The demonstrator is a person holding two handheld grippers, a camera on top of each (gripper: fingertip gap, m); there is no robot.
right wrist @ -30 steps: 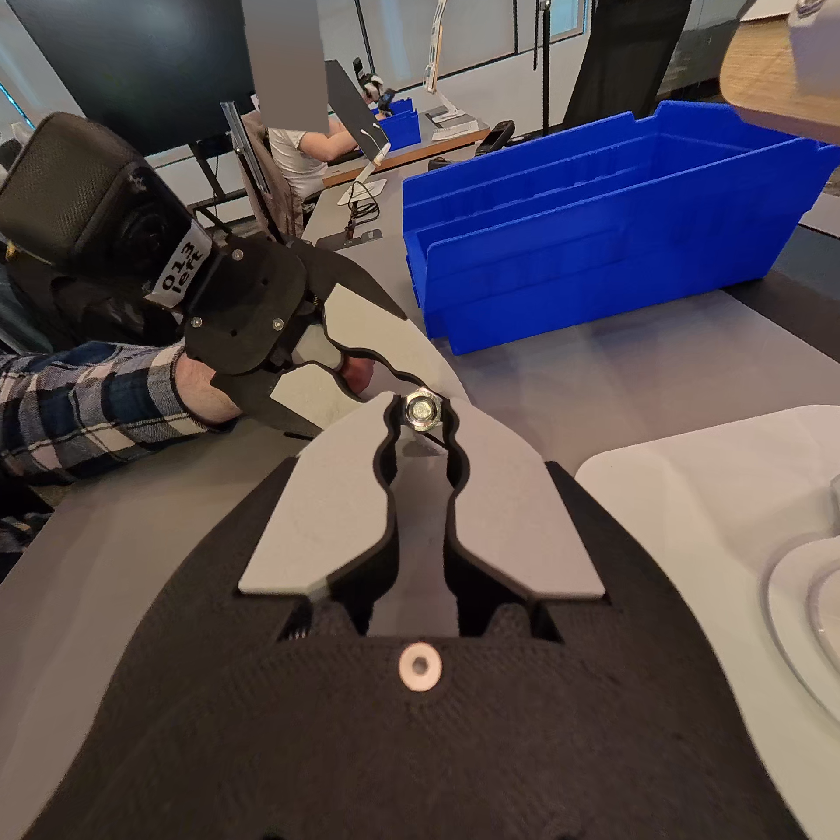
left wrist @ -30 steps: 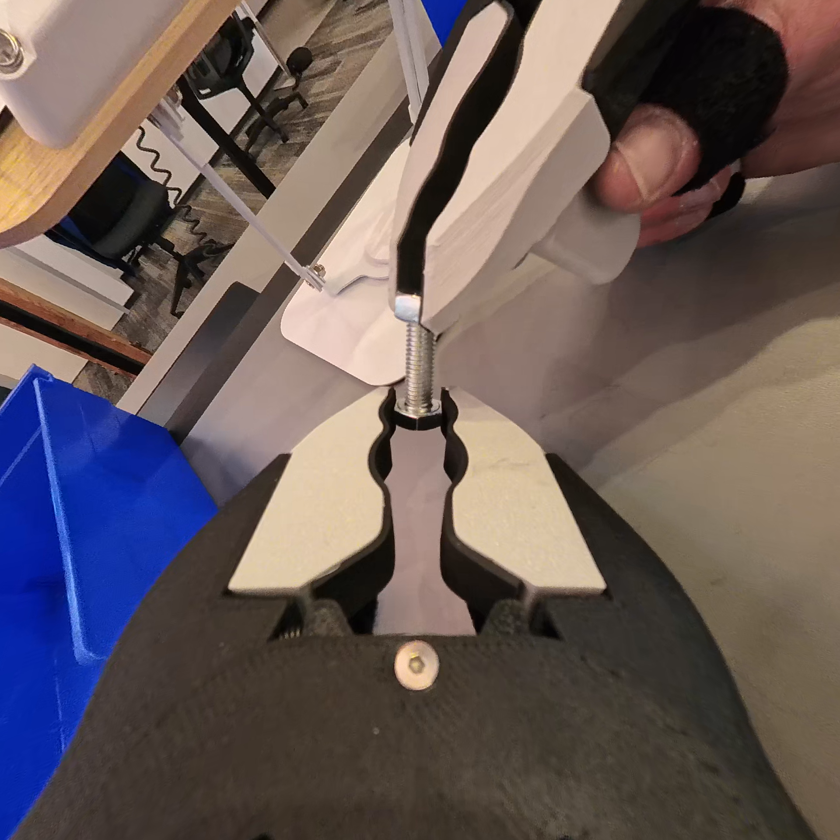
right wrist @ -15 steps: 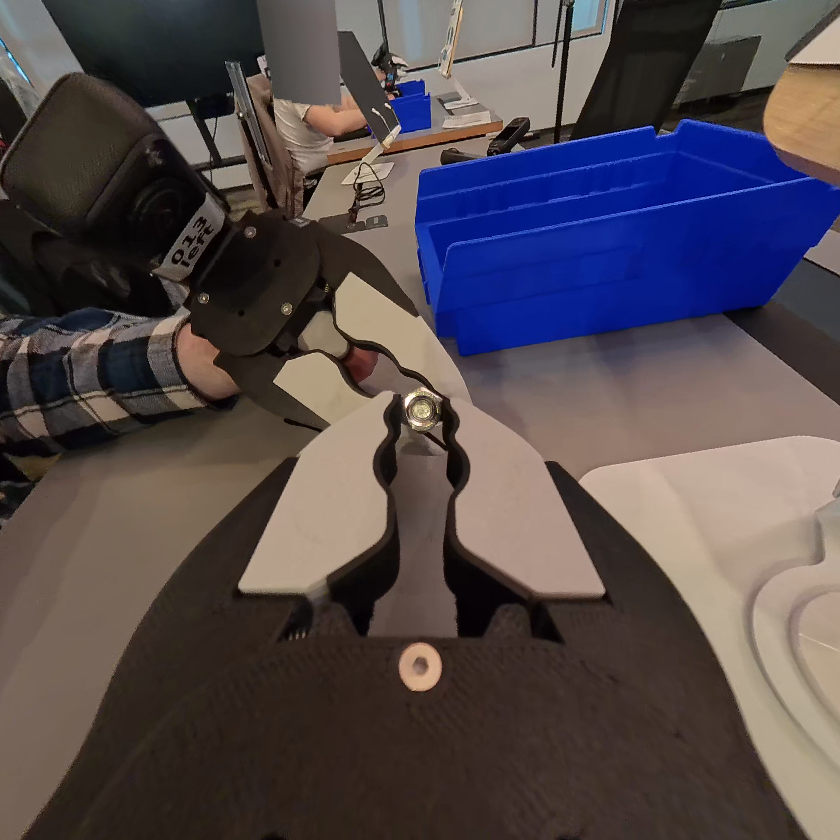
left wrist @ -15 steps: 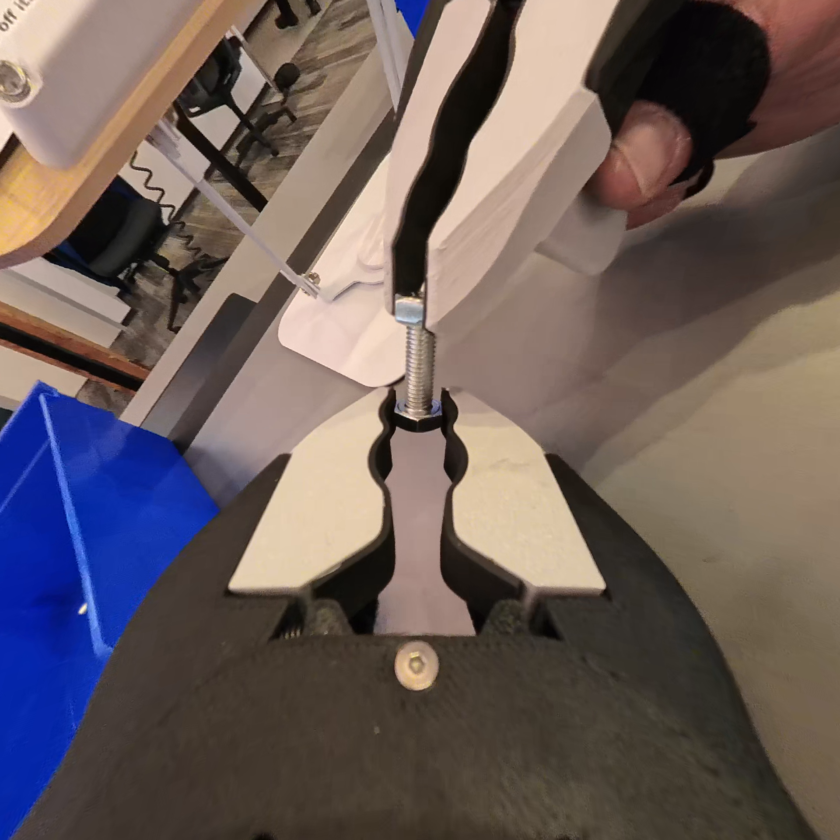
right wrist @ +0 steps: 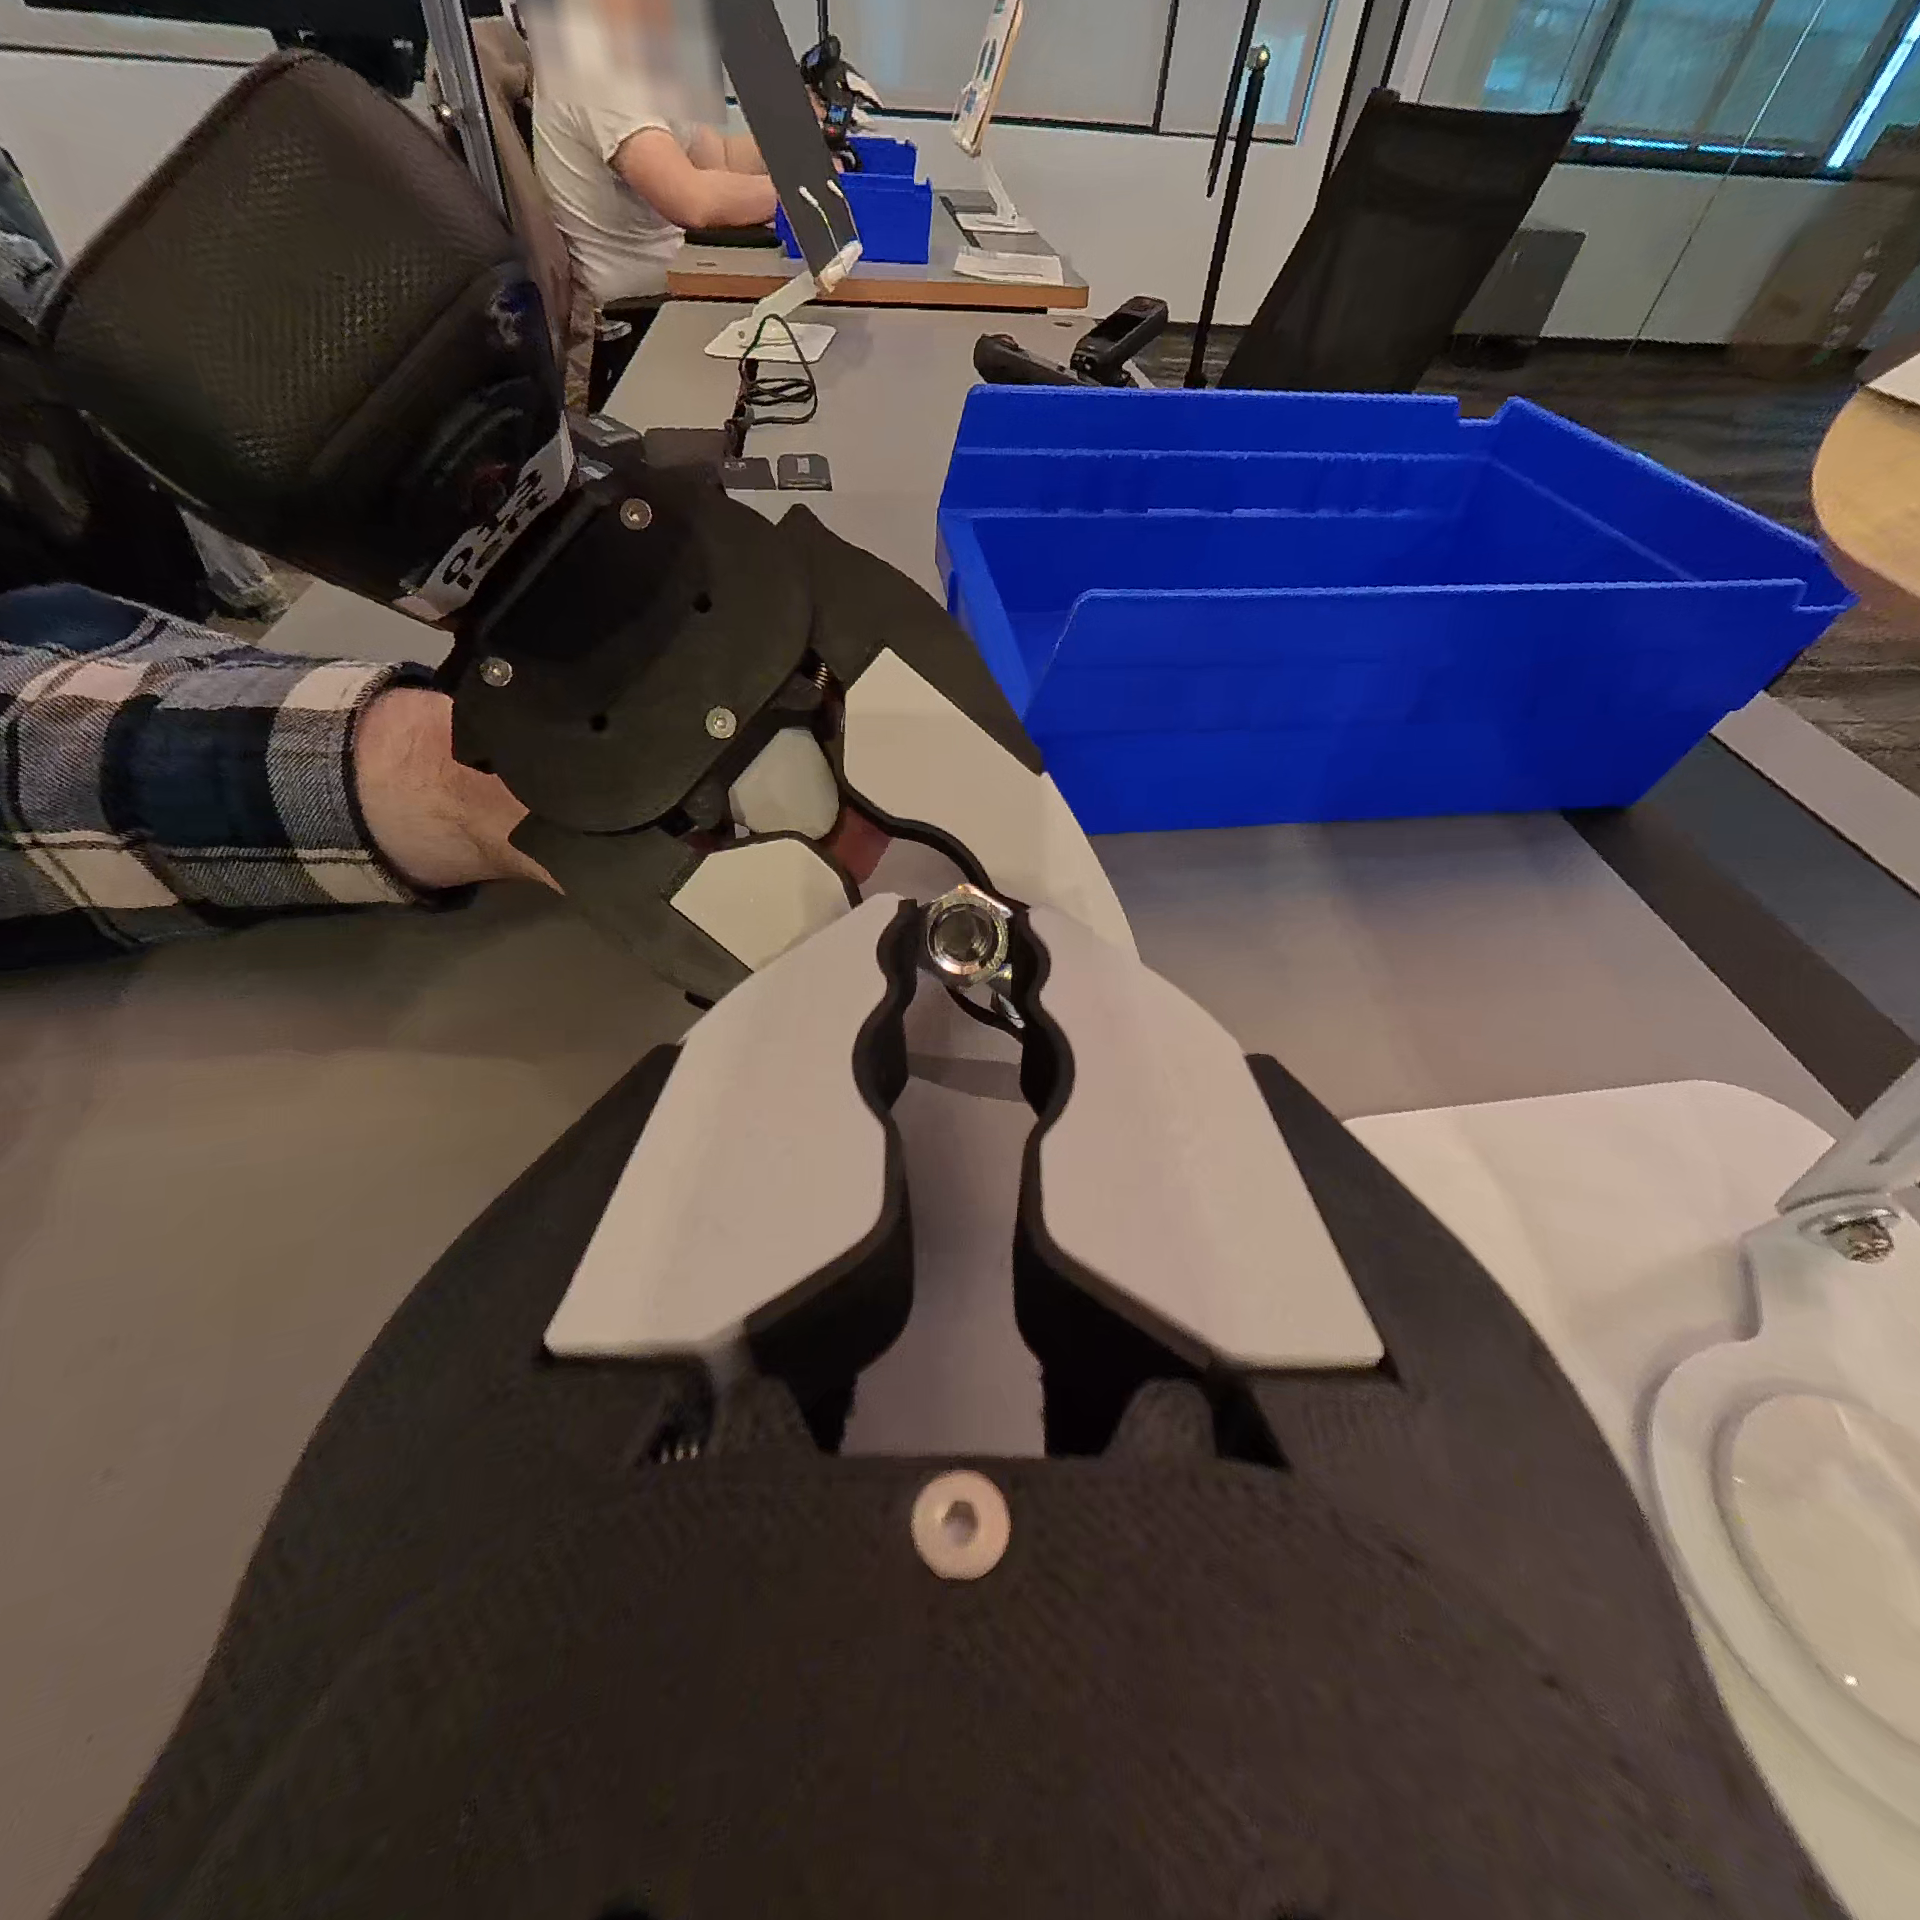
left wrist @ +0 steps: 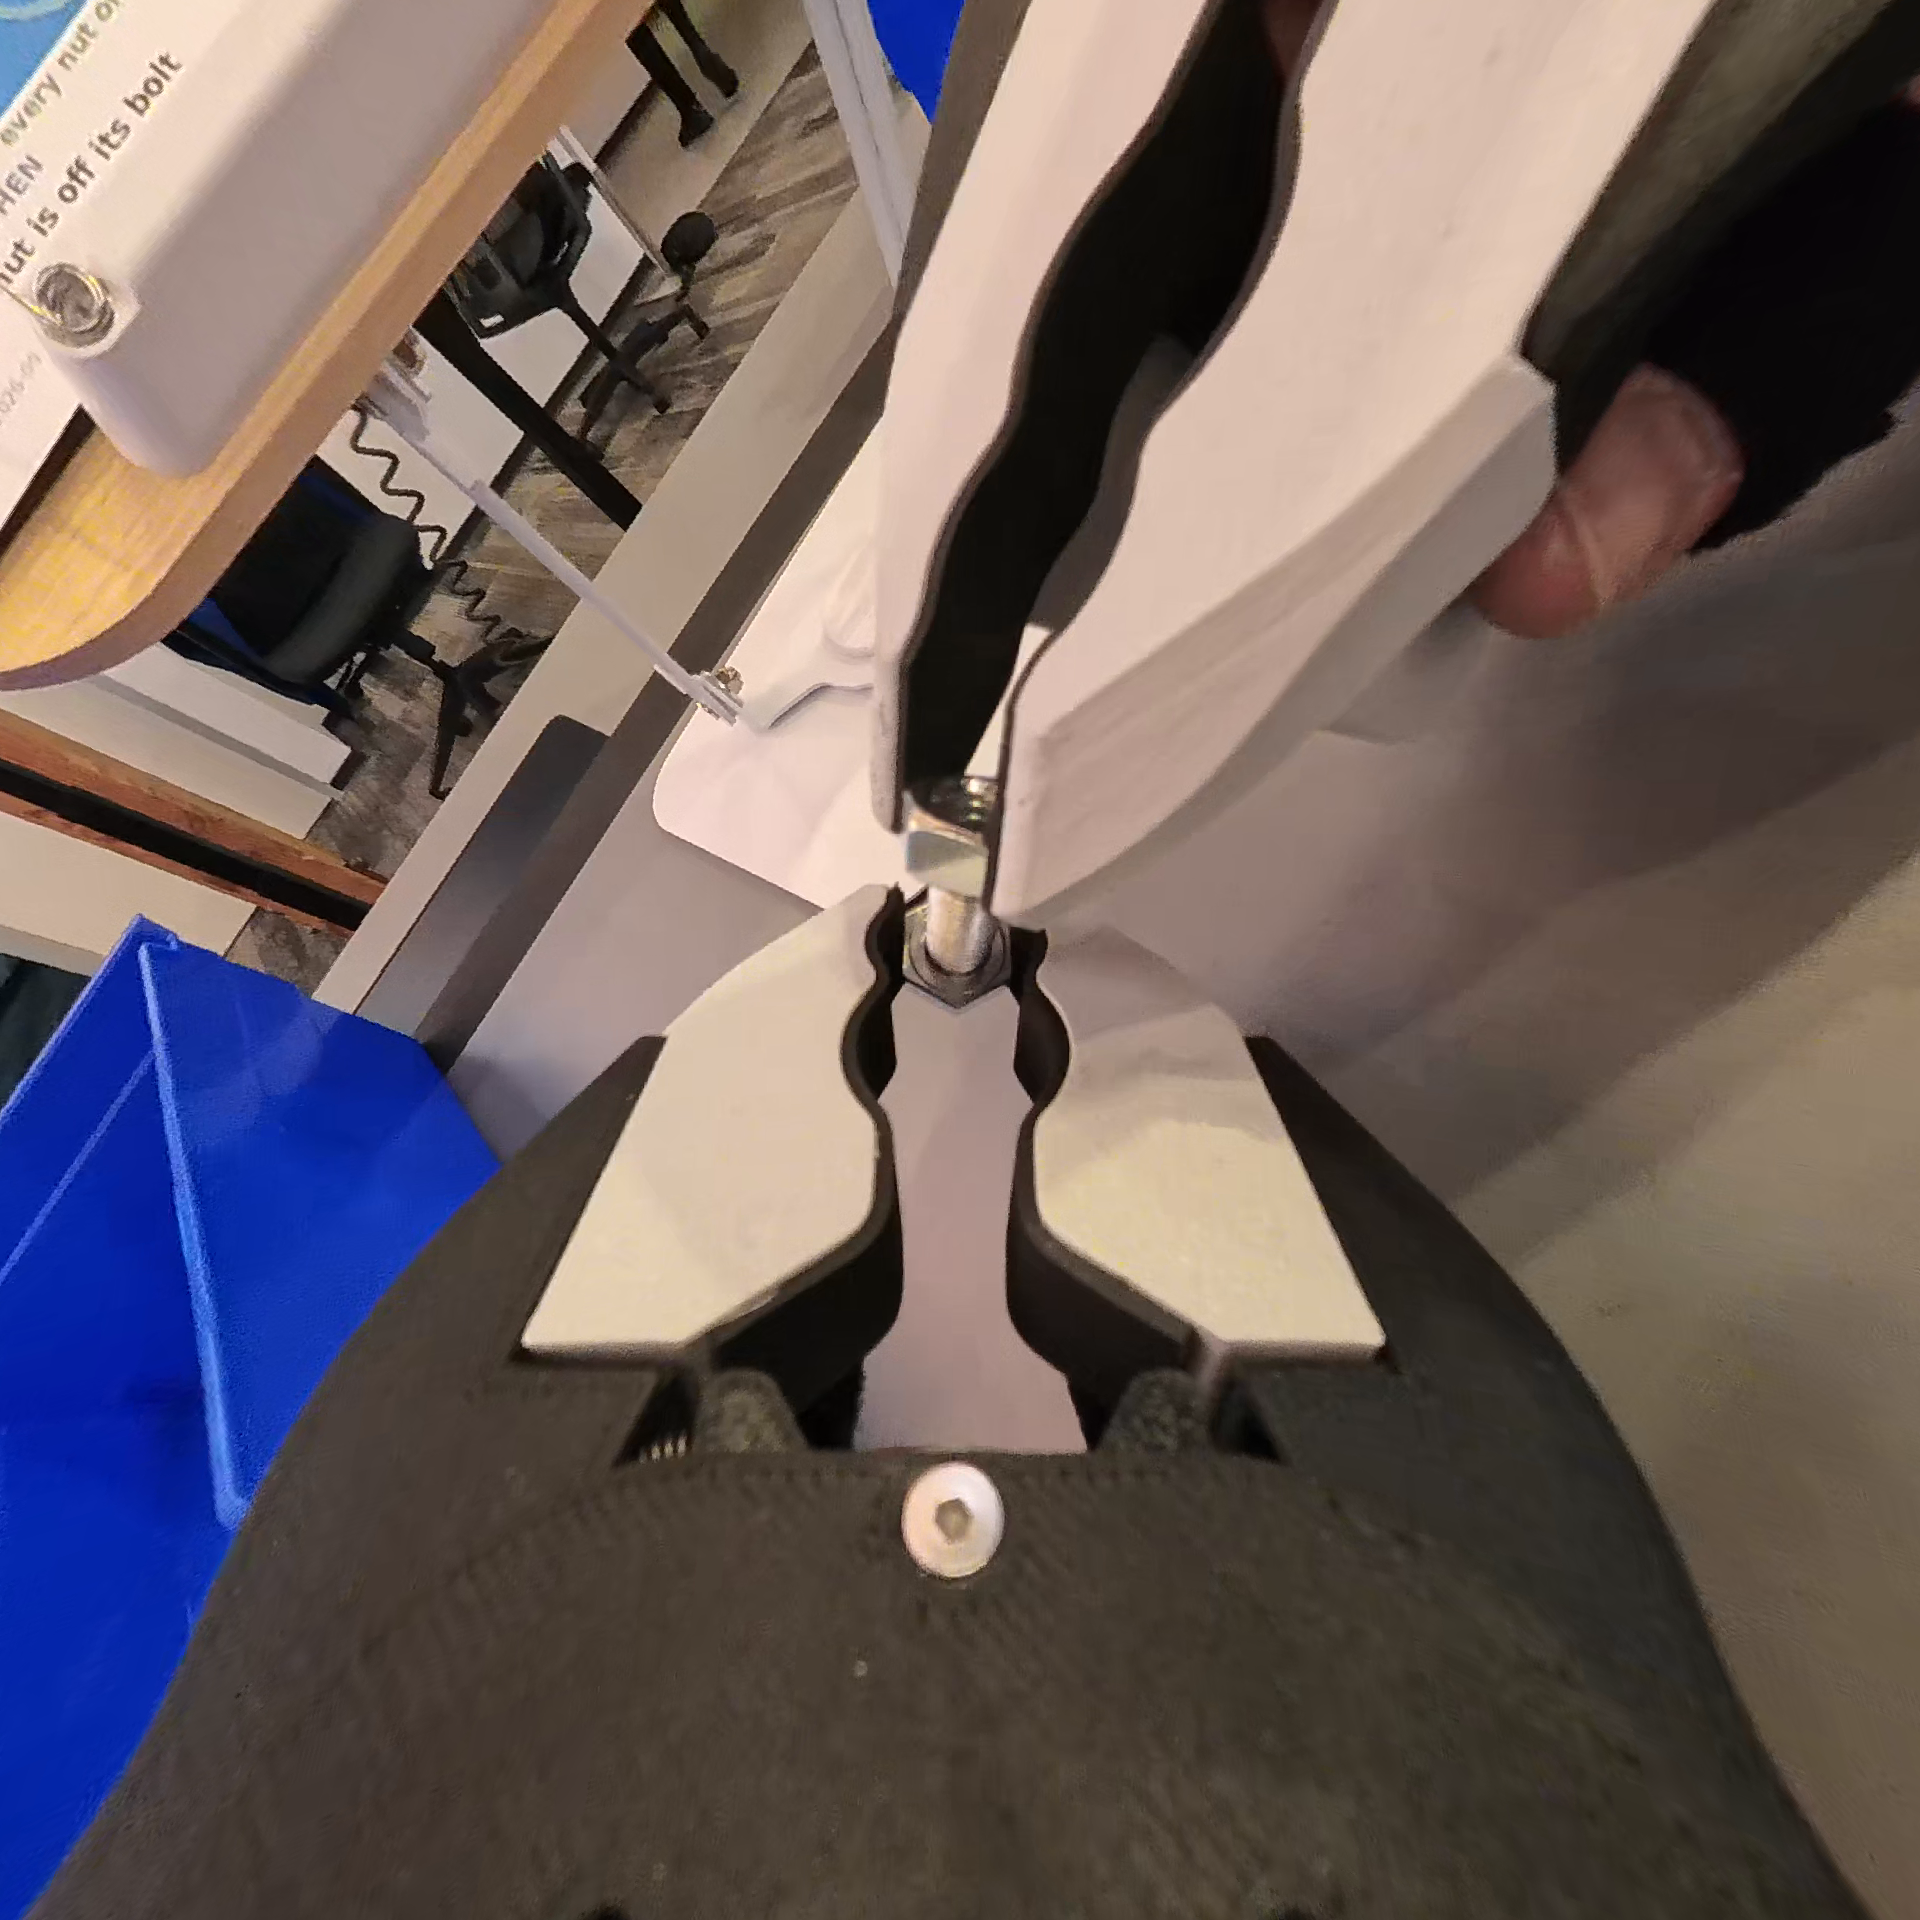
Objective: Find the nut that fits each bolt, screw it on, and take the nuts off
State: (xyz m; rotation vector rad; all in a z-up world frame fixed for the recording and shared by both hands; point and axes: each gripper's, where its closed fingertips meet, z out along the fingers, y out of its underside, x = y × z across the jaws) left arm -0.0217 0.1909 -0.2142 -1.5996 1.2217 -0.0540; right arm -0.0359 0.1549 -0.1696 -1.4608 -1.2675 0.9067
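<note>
Silver bolt [left wrist: 948, 831] links both tools above the grey table [right wrist: 1403, 935]: the right gripper [right wrist: 961, 940] clamps its hex head, and the left gripper [left wrist: 951, 971] pinches the nut [left wrist: 951, 982] on its thread. Nearby, printed lettering marks a white sign [left wrist: 135, 208], and the left gripper wears a numbered sticker [right wrist: 488, 540].

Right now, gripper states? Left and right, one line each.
Left gripper: closed on the hex nut threaded on the bolt.
Right gripper: closed on the bolt's hex head.
</note>
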